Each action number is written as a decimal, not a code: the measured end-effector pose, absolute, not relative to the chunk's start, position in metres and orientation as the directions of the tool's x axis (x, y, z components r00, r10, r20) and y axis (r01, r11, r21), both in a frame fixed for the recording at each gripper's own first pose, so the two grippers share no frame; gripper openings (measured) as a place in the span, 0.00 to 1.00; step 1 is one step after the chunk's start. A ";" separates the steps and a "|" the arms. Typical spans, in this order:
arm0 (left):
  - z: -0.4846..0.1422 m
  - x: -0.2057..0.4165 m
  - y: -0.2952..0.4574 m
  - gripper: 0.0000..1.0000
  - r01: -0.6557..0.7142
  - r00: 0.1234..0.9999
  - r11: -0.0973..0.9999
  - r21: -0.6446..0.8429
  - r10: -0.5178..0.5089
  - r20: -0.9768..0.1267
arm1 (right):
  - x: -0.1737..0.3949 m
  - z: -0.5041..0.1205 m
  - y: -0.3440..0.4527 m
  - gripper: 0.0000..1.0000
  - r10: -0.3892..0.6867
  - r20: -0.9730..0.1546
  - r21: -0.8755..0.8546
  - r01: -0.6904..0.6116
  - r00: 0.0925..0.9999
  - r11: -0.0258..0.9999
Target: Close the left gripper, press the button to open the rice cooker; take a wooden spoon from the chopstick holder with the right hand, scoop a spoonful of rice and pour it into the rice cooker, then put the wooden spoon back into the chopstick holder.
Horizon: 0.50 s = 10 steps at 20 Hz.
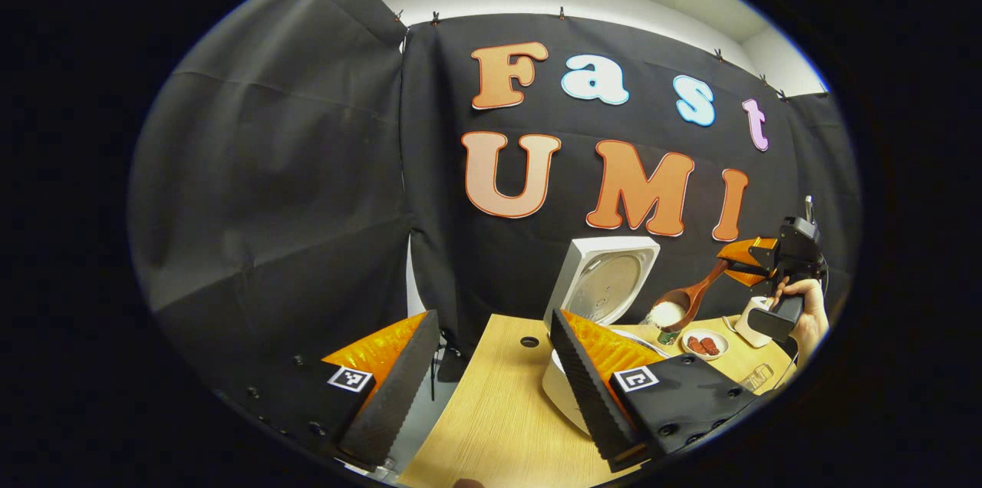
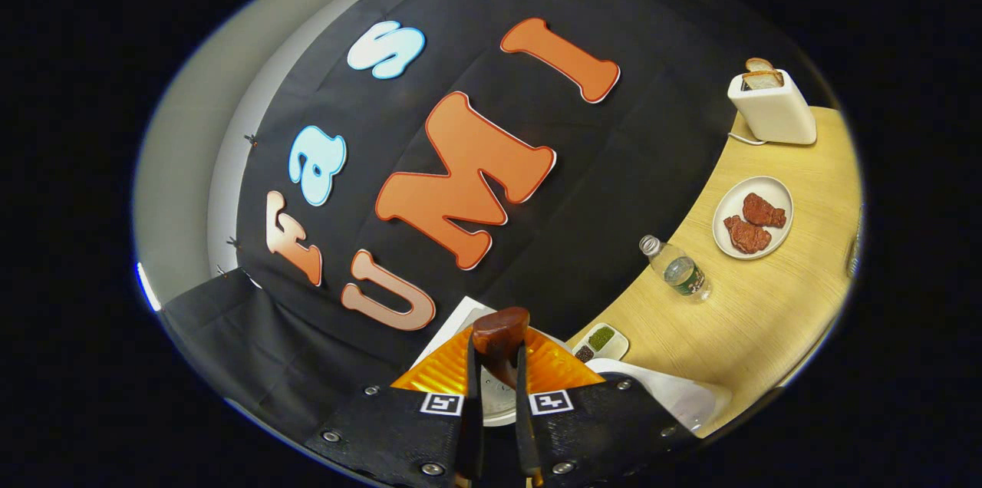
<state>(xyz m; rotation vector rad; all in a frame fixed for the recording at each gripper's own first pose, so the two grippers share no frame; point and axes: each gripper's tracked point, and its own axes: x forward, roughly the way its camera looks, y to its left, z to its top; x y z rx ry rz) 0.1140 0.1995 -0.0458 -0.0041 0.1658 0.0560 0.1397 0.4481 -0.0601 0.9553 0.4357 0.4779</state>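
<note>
Wood table (image 1: 491, 411), black cloth behind. Rice cooker (image 1: 606, 281) at table's 12 o'clock, lid up. Your left tool (image 1: 495, 377) hangs spread wide, holding nothing. Your right tool (image 2: 495, 403) clamps the wooden spoon (image 1: 690, 300), heaped with rice, just beside the open cooker at its 3 o'clock.

On the table (image 2: 767, 319), a bottle (image 2: 679, 269) stands between dish (image 2: 601, 340) and plate (image 2: 752, 217).
</note>
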 end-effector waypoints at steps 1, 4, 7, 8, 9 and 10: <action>-0.046 0.115 0.199 0.97 -0.055 0.985 0.998 0.001 0.054 -0.166 | 0.141 -0.060 0.449 0.17 0.566 -0.141 0.851 -0.193 0.812 0.488; -0.048 0.118 0.201 0.97 -0.062 0.983 0.998 0.009 0.063 -0.170 | 0.144 -0.065 0.449 0.17 0.565 -0.149 0.845 -0.193 0.811 0.500; -0.049 0.120 0.200 0.97 -0.063 0.983 0.998 0.011 0.064 -0.174 | 0.147 -0.068 0.447 0.17 0.564 -0.157 0.832 -0.199 0.811 0.518; -0.048 0.121 0.200 0.97 -0.064 0.983 0.998 0.012 0.065 -0.172 | 0.147 -0.068 0.448 0.17 0.563 -0.157 0.829 -0.201 0.812 0.522; -0.047 0.122 0.200 0.97 -0.065 0.983 0.998 0.012 0.067 -0.171 | 0.149 -0.067 0.449 0.17 0.562 -0.157 0.825 -0.205 0.812 0.527; -0.047 0.122 0.200 0.97 -0.067 0.983 0.998 0.012 0.068 -0.172 | 0.149 -0.067 0.450 0.17 0.563 -0.157 0.821 -0.210 0.812 0.531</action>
